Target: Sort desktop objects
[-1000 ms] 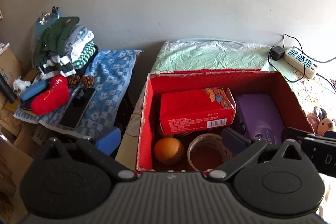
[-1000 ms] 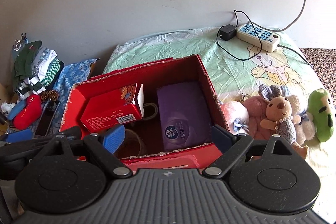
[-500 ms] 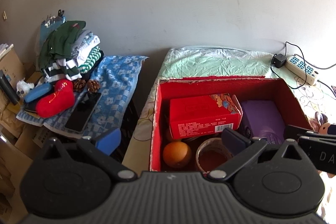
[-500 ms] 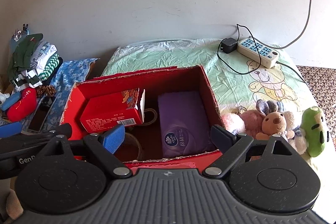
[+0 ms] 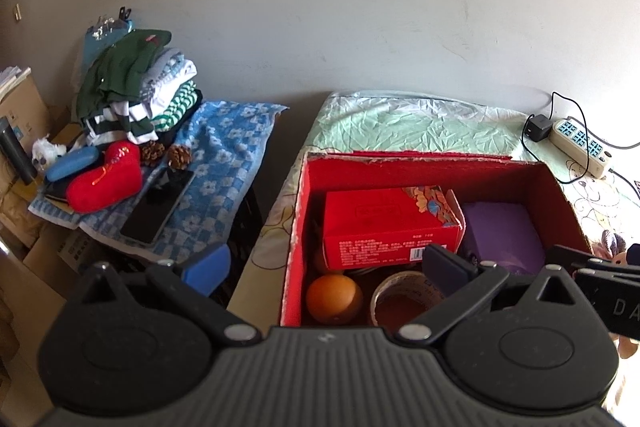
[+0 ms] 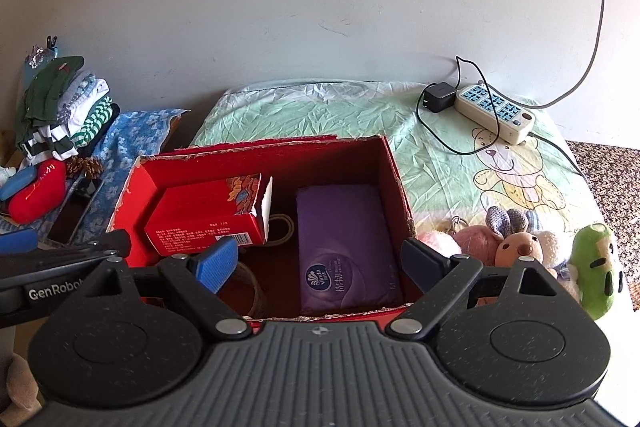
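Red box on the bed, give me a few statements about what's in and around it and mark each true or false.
1. An orange lies inside the red box. True.
2. The purple tissue pack sits outside the box. False: it lies inside.
3. The plush toys lie beside the box on the bed. True.
4. The left gripper holds the tape roll. False: it is open, holding nothing.
5. The phone is in the box. False: it lies on the blue cloth.

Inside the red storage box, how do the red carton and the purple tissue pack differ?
The red carton is a rigid printed box with a barcode and floral end; the purple tissue pack is a soft wrapped pack with a round logo. The red carton sits on the box's left side, propped on other items; the purple tissue pack lies flat on the right. Both are rectangular and sit inside the red storage box.
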A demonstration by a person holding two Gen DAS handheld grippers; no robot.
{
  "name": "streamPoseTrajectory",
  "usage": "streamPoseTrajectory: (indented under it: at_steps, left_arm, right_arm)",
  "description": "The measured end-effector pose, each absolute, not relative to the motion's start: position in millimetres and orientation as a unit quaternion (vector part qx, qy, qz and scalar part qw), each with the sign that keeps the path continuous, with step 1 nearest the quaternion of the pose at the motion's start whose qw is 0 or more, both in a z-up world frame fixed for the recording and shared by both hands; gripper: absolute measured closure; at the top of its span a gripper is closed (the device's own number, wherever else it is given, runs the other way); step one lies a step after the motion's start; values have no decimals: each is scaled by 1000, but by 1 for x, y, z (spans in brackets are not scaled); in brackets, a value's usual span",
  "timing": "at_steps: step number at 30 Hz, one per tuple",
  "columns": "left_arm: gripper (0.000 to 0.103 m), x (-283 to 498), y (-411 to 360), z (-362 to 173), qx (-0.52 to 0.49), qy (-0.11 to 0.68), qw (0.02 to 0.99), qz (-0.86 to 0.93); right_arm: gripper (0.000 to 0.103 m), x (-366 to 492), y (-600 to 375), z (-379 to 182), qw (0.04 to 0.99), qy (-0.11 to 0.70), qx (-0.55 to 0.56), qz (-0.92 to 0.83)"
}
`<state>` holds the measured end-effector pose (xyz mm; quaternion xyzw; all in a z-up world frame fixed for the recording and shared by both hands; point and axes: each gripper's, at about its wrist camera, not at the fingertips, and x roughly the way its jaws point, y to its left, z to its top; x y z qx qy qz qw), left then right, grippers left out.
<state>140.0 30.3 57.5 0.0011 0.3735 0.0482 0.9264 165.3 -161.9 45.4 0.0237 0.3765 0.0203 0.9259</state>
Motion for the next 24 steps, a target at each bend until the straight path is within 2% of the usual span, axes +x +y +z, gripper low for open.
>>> streamPoseTrajectory:
  at_steps: [24]
  left_arm:
    - [1,162,31,44,12,383,922,63]
  right_arm:
    - [12,179,-162,32,924,382,20,16]
